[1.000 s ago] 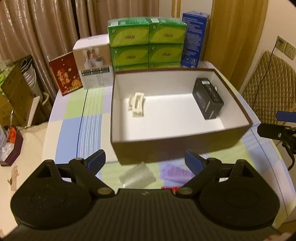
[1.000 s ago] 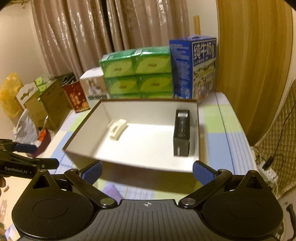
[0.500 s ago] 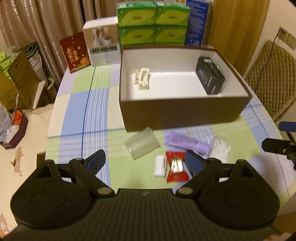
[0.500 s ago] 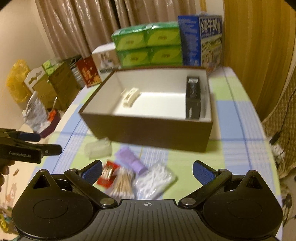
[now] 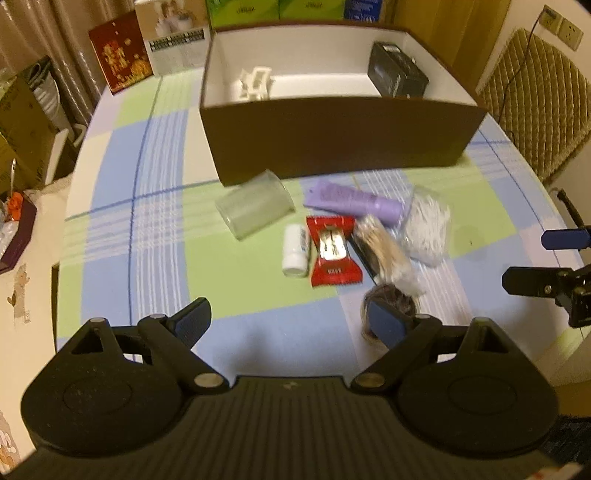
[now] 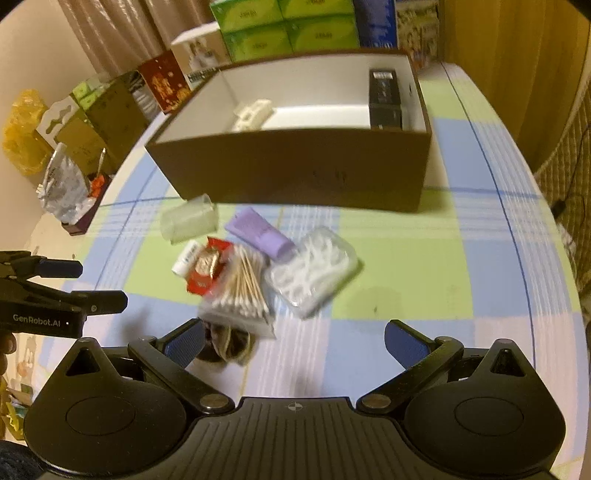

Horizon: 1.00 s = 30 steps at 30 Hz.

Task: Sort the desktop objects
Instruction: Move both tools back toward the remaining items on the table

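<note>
both grippers, left gripper and right gripper, just dipped from the brown box toward the loose clutter, jaws wide and empty, so picking looks next

Place: a lived-in home room, looking like a dining corner.
Table: a checked cloth is covering it.
Window side: long curtains are hanging behind stacked tissue packs.
Wall: sockets are sitting above a quilted chair.
Floor: cartons are crowding the edge.
</note>
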Each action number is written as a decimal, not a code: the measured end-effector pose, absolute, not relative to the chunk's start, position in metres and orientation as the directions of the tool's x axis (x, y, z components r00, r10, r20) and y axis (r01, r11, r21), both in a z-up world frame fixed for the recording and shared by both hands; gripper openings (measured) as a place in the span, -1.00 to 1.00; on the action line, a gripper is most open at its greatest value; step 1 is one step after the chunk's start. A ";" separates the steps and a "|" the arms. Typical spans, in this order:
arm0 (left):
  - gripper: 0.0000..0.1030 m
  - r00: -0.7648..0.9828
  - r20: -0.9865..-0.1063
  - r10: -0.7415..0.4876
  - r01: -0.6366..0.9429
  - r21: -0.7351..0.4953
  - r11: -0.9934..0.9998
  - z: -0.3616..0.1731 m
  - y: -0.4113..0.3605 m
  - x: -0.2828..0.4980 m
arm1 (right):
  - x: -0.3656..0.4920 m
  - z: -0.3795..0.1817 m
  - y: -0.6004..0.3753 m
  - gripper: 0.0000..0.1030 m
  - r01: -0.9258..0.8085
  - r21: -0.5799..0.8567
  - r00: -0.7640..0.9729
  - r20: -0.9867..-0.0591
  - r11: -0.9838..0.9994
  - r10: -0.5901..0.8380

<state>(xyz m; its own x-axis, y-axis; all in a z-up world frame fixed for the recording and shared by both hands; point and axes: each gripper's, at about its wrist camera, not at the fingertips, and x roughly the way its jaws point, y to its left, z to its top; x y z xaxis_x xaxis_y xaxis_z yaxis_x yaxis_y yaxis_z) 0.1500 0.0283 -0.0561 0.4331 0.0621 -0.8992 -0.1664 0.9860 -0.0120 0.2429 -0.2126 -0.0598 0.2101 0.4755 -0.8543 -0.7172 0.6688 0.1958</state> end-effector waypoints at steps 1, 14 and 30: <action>0.75 0.429 -0.901 0.059 -0.162 -0.013 0.987 -0.058 0.027 0.149 | 0.243 -0.061 -0.214 0.96 -0.713 0.198 0.206 -0.857 0.672 0.471; 0.73 0.428 -0.904 0.003 -0.097 -0.043 0.994 -0.073 0.011 0.148 | 0.248 -0.079 -0.222 0.96 -0.702 0.201 0.176 -0.881 0.683 0.439; 0.52 0.416 -0.906 -0.082 -0.021 -0.100 0.995 -0.098 -0.015 0.155 | 0.259 -0.098 -0.227 0.96 -0.716 0.180 0.175 -0.889 0.674 0.423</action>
